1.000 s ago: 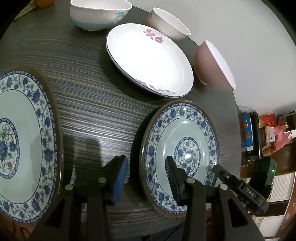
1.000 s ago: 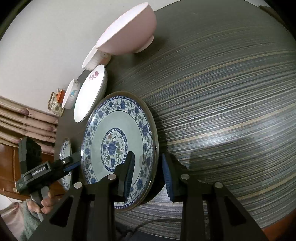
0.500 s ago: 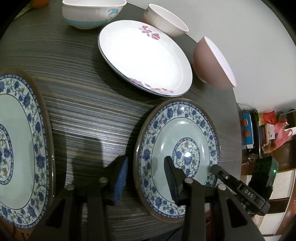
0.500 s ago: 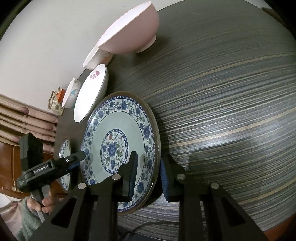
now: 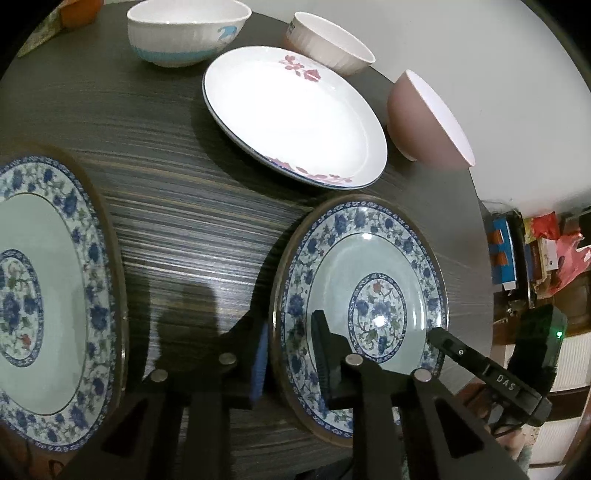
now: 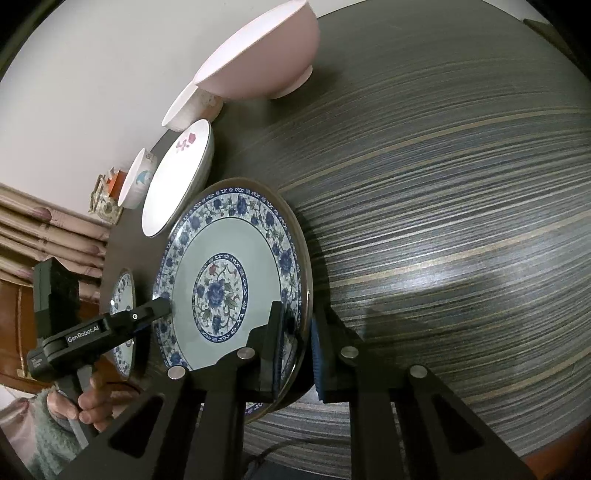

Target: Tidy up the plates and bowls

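A blue-patterned plate [image 5: 369, 266] lies near the table's edge; it also shows in the right wrist view [image 6: 236, 258]. My left gripper [image 5: 290, 354] straddles its left rim, one finger under and one over, with the jaws narrowed on the rim. My right gripper [image 6: 297, 343] straddles the opposite rim the same way, also narrowed on it. A second, larger blue-patterned plate [image 5: 44, 295] lies to the left. A white plate with pink flowers [image 5: 291, 114] lies behind.
A pink bowl [image 5: 424, 122], a white ribbed bowl [image 5: 328, 48] and a white bowl with blue trim [image 5: 184, 33] stand at the back of the dark striped table [image 6: 443, 184]. The table edge and a cluttered shelf [image 5: 535, 254] are at the right.
Both grippers have closed in on the small blue plate's rims from opposite sides, and their jaws have narrowed. The plate looks slightly raised.
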Demonstrator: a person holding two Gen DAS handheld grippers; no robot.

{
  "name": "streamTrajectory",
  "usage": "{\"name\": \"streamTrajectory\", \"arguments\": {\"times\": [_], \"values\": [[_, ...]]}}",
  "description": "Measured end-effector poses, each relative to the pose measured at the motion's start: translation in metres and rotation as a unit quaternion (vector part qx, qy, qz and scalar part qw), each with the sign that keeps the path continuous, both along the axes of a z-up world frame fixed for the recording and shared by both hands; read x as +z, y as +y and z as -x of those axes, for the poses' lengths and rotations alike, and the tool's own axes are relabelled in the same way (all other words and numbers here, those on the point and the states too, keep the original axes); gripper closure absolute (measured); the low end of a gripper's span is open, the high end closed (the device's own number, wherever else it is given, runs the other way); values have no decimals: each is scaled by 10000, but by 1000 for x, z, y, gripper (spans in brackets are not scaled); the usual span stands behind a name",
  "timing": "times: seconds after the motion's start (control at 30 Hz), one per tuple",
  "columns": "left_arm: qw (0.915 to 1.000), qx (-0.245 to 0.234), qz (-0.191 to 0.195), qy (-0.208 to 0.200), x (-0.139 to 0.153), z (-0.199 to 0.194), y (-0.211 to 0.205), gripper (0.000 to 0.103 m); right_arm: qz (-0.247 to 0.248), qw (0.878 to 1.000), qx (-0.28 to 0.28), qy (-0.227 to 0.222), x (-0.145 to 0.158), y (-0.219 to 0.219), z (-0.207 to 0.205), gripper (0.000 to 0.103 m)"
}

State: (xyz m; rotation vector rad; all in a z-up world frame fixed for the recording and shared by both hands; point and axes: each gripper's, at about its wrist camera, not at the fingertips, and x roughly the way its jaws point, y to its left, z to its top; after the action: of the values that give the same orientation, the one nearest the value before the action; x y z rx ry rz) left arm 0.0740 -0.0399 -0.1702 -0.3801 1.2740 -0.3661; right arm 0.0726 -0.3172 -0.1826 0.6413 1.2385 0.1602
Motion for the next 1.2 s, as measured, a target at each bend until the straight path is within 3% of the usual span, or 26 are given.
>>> {"name": "streamTrajectory", "arguments": {"times": [1.2], "values": [[9985, 201, 63, -501, 48, 36, 47, 82, -106, 9972, 516, -523, 44, 38, 10, 88]]}}
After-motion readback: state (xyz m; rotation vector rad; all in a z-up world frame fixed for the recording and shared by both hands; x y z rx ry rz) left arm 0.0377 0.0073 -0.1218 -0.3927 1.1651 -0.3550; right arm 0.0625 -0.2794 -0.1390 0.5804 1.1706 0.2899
